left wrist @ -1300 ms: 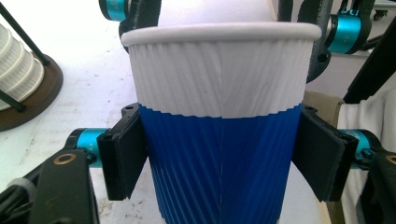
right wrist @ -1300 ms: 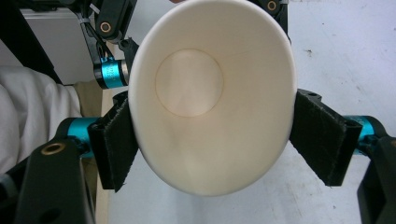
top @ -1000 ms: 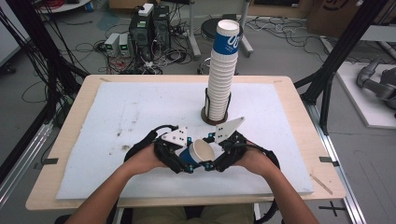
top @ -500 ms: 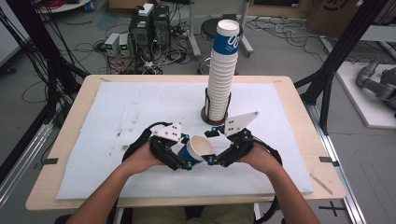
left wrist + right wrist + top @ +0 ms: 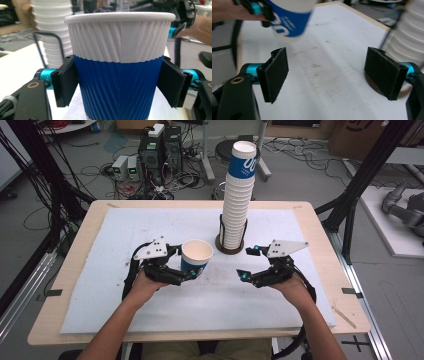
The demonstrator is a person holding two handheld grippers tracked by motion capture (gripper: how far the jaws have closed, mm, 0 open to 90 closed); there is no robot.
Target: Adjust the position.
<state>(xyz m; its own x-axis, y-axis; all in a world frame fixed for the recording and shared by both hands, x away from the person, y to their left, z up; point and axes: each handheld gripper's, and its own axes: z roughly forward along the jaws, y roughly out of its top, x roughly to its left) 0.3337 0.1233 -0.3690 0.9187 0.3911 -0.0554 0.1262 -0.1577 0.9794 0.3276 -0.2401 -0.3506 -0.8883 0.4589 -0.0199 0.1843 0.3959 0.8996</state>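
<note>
Cup: a paper cup (image 5: pixel 196 256), white above and blue below, stands upright with its open mouth up, held clear above the white mat (image 5: pixel 150 227) in the high view; it sits left of the table's middle, in front of and to the left of the tall stack.
Cup up close: in the left gripper view the cup (image 5: pixel 120 67) stands between the two black pads, its ribbed blue band at pad height and its white rim above them.
Left gripper: the left gripper (image 5: pixel 186 272) is clamped on the cup, one pad (image 5: pixel 65 83) pressed on each side of the blue band.
Left hand: the left hand (image 5: pixel 142 285) grips the tool from behind, forearm coming in from the bottom edge.
Right gripper: the right gripper (image 5: pixel 248 264) is well apart from the cup, to its right, just in front of the stack's base; its fingers stand wide apart with nothing between them, only bare mat showing past the pads (image 5: pixel 274 72).
Right gripper's jaws: they have just been opening, and are free of the cup.
Stack: a tall column of nested paper cups (image 5: pixel 238 200) stands upright in a dark ring holder (image 5: pixel 231 247) near the far middle of the mat.
Table: a wooden table (image 5: pixel 320 235) carries the white mat.
</note>
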